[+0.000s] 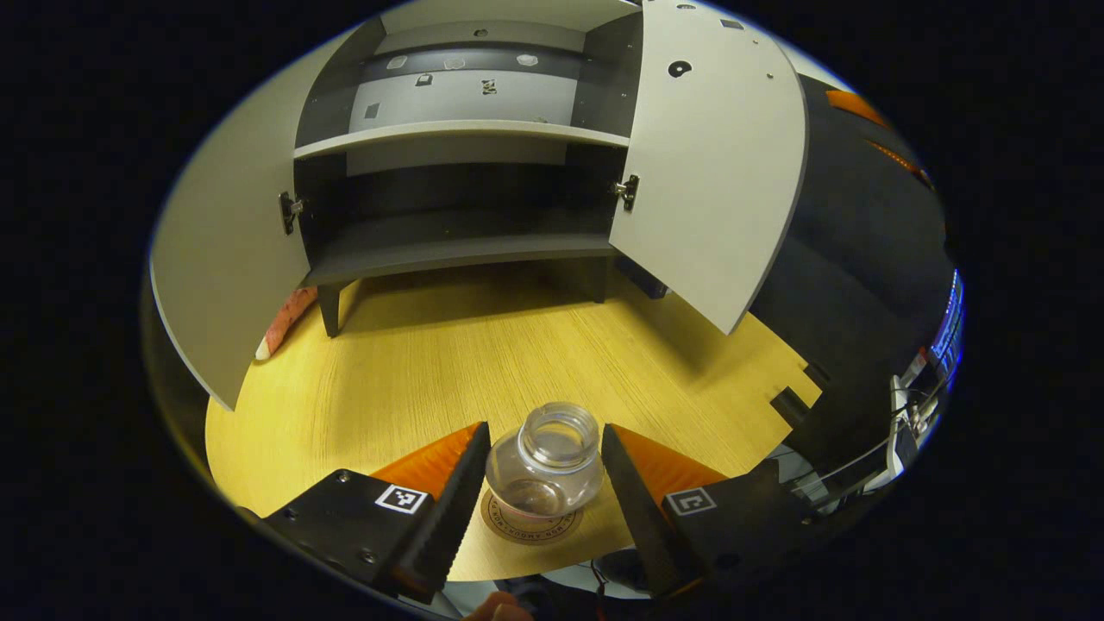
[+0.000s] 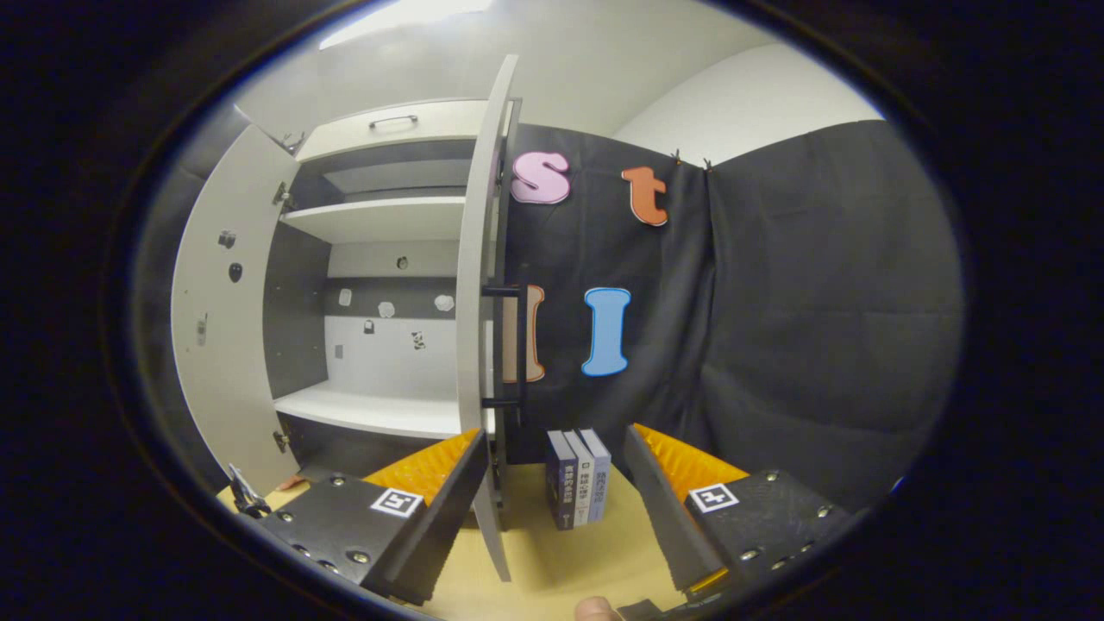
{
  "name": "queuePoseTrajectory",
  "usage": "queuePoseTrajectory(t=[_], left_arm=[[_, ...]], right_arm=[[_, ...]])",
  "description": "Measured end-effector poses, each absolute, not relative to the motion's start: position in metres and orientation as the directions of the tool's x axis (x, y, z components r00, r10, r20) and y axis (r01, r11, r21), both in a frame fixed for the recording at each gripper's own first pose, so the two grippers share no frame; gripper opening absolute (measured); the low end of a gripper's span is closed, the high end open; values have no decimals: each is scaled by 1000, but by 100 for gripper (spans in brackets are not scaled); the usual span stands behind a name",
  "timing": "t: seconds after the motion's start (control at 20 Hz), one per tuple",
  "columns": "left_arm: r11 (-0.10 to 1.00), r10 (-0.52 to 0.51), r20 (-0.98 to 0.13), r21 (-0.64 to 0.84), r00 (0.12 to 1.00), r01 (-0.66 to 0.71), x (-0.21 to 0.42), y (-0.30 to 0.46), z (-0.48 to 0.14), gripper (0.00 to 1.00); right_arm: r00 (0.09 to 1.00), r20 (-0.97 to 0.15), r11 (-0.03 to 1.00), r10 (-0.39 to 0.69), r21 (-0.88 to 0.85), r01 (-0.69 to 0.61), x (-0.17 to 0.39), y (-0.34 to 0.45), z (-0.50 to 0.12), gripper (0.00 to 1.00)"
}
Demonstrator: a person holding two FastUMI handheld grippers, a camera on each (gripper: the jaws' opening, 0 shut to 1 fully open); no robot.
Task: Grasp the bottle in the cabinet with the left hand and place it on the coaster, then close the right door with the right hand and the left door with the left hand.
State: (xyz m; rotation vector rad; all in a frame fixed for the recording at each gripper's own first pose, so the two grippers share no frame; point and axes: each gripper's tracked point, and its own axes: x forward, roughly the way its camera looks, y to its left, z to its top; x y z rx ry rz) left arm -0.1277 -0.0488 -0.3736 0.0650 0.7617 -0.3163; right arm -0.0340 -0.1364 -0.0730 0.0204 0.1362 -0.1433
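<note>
The left gripper [image 1: 545,483] stands released, its fingers either side of the bottle [image 1: 545,466], seemingly just clear of the glass. The bottle sits upright on the coaster [image 1: 528,526] on the tabletop [image 1: 483,362], well before the cabinet [image 1: 466,216]. The right gripper [image 2: 552,500] is spread wide, the right door [image 2: 483,345] edge-on between its fingers, untouched. Both doors stand open; books [image 2: 576,487] stand beyond.

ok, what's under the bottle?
A round coaster on the wooden table; the bottle stands on it between the left hand-held gripper fingers. The coaster's centre is blurred through the glass, its rim print only partly visible.
</note>
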Motion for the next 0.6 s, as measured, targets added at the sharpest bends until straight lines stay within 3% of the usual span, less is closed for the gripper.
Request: queuePoseTrajectory(t=[0.35,0.4,0.45,0.6], left_arm=[[943,-284,-653,-57,703,328,-117,-59,-348,85],[941,-289,-647,-57,706,333,-115,-61,-343,90],[940,-290,-640,-52,711,337,-112,-62,-337,85],[941,-288,-610,-36,738,337,-100,-63,-319,85]], right_arm=[[977,-151,988,-148,17,153,-35,-142,-80,96],[977,-151,988,-150,17,154,-35,-143,-80,96],[977,-152,988,-152,16,156,-35,-143,-81,96],[975,-152,987,-159,14,163,-34,-146,-81,96]])
